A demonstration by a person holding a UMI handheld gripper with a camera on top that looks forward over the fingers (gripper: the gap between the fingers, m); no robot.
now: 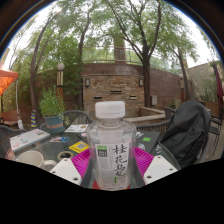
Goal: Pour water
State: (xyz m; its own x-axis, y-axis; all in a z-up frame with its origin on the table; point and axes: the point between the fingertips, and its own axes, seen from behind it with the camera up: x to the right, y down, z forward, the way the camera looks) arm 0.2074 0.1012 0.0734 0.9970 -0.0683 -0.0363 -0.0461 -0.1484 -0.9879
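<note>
My gripper (112, 163) is clamped on the water bottle (111, 145): both pink pads (143, 160) press against its sides, and the bottle stands upright between my fingers, white cap on. Its base is cut off from my sight, and the label's characters are too small for me to read. Beyond it the worktop (40, 140) carries a white cup (30, 158) and a yellow item I cannot identify. Farther off stand a dark jacket (186, 130), a brick wall (115, 88) and trees (100, 30).
</note>
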